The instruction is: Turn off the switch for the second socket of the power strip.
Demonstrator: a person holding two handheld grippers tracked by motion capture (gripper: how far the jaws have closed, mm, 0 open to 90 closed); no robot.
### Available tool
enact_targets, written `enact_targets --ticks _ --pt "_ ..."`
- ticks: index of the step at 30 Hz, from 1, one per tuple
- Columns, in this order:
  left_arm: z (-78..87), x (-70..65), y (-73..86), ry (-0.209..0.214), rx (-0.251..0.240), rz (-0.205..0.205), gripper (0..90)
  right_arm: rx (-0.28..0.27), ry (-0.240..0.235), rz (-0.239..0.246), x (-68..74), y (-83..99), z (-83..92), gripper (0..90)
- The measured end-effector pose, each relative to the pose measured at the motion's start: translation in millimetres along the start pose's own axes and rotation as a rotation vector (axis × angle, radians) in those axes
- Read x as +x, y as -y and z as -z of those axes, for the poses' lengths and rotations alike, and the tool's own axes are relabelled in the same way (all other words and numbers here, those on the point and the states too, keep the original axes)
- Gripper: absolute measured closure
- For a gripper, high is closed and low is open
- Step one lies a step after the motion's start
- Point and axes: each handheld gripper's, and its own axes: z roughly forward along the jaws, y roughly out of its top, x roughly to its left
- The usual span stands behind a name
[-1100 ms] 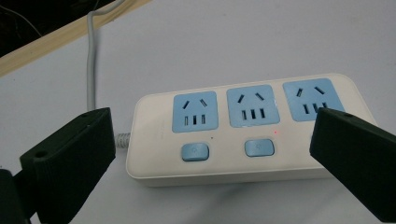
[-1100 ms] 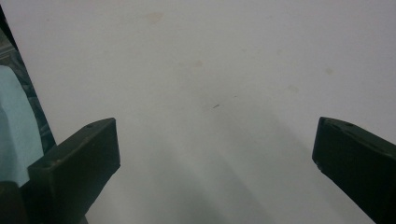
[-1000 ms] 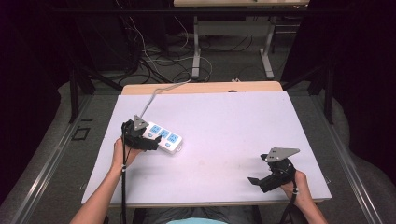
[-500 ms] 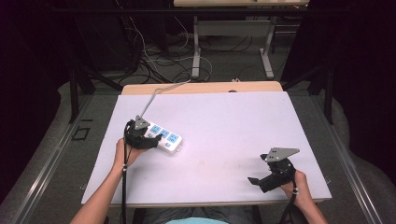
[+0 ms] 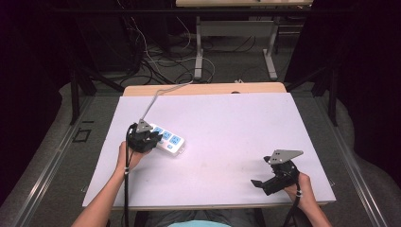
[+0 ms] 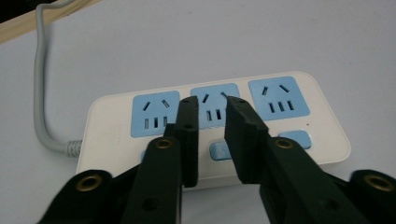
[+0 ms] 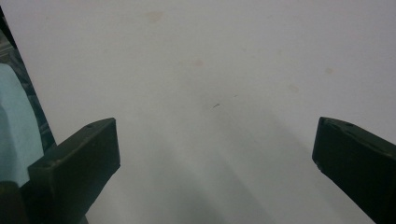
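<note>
Item: white power strip (image 6: 212,130), three blue sockets in a row, small blue switches along the near edge. It lies flat on the left half of the tabletop (image 5: 227,127), its grey cord (image 6: 39,88) running off toward the far edge.

Left hand-held gripper (image 6: 212,109): poised directly over the strip, jaws drawn to a narrow gap and holding nothing, tips hovering at the middle socket. Whether the tips touch the casing cannot be told. In the high view the same left hand-held gripper (image 5: 144,138) sits over the strip's cord end.

Right hand-held gripper (image 7: 212,140): jaws spread wide, empty, pointed at bare tabletop; in the high view the right hand-held gripper (image 5: 265,182) rests near the near right corner, well apart from the strip.

Step in hand, as judged: the approach to the strip, either to press a switch or to take hold of the body. Next move calls for a small drop toward the near edge if a switch is meant, or for wider jaws set across the casing if a lift is meant.
</note>
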Motion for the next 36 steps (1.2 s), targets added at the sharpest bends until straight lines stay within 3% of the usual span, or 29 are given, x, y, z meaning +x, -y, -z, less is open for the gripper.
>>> enact_targets --ticks 2,4,17,23,36 --pt "-0.1 -0.7 1.1 0.002 -0.009 -0.011 86.7 0.026 -0.002 0.019 -1.0 -0.9 1.8 0.4" --pt "-1.5 -2.7 1.8 0.011 0.003 -0.024 89.5 0.012 0.003 0.018 -0.6 -0.5 0.9 0.4" --pt "-10.8 -6.5 6.5 0.017 0.03 -0.028 89.6 0.016 0.002 0.014 0.3 -0.6 0.1 0.4" --pt "-14.2 -5.3 6.0 0.006 0.013 -0.052 89.8 0.034 -0.002 0.013 0.4 -1.0 0.4 0.5" --pt "-13.6 -5.7 5.7 0.012 0.026 -0.04 89.9 0.018 0.002 0.026 0.2 -0.8 0.0 0.5"
